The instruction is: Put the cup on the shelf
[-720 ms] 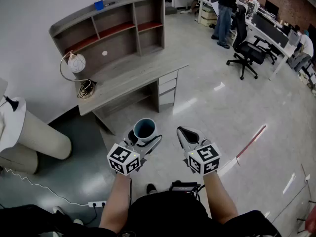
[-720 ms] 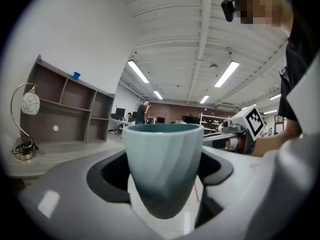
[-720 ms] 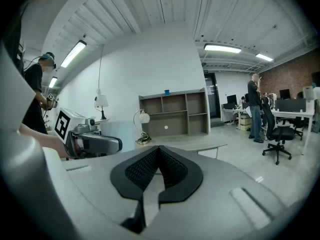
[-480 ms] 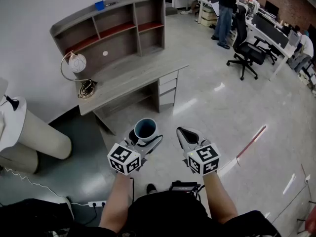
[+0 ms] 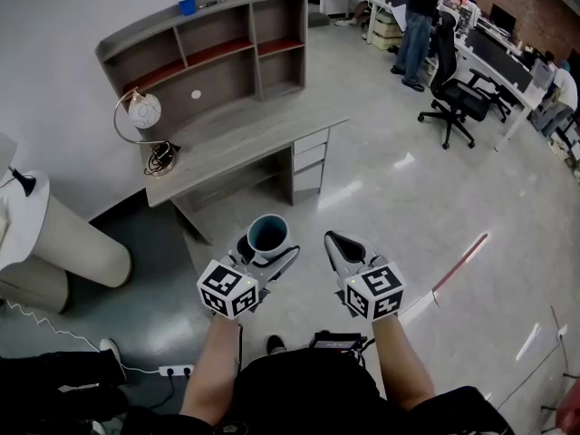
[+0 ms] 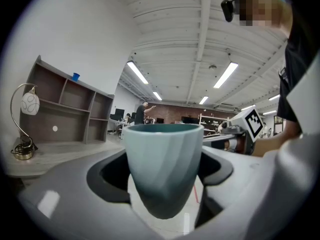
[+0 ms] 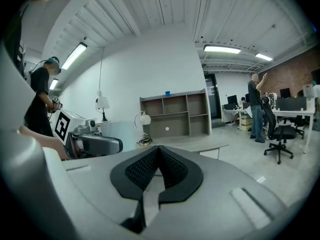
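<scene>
Left gripper [image 5: 265,250], jaws spread wide, clamps an upright pale teal ribbed cup [image 6: 162,164] by its sides. Just beside it, the right gripper [image 7: 159,153] holds its jaws pressed together on nothing. The grey wooden desk shelf [image 5: 217,48] stands well apart, across the polished floor.

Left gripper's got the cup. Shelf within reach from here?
Probably not yet: the left gripper, shut on the cup, sits well short of the shelf, with floor and the desk between. Walking closer looks unobstructed.
</scene>
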Tool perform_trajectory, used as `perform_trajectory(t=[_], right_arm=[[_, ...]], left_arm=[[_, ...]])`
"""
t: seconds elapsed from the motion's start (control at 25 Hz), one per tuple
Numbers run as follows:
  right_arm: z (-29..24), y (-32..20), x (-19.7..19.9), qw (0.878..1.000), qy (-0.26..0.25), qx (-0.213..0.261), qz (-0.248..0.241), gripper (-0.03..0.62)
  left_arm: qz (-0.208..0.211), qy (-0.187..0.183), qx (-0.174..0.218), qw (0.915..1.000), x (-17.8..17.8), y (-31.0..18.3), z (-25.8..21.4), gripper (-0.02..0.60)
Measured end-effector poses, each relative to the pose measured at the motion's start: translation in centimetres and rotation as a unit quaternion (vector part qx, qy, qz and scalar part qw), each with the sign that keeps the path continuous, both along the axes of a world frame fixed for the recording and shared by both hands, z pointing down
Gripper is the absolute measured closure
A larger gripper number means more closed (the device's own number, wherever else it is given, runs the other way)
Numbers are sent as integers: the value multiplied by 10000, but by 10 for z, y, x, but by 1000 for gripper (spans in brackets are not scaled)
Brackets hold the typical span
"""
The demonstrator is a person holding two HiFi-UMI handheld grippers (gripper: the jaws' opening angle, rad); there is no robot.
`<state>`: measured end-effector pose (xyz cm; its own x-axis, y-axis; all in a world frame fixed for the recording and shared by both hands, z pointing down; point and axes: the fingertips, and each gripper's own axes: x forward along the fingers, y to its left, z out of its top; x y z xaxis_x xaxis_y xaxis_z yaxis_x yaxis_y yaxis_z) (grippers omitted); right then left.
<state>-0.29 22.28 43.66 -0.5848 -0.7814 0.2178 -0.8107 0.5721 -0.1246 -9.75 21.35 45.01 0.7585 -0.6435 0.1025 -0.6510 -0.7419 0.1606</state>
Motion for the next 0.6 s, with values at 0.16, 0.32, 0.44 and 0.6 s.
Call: perform_trajectory(t=[0.16,0.32,0.44,0.6], right_arm=[[-1,-1,2,10000,-30,-5,13,582],[1,-2,7,10000,-12,-18,8,582],[1,-2,12,10000,-5,-30,-15,582],[2,-5,21,10000,7,-50,-49,582]], left_arm=[[42,28,16,10000,3,0,-1,206],[45,-2,14,10000,7,0,0,206],[27,-16,11,10000,12,-1,0,206],[-10,-35,9,10000,21,-3,1,206]])
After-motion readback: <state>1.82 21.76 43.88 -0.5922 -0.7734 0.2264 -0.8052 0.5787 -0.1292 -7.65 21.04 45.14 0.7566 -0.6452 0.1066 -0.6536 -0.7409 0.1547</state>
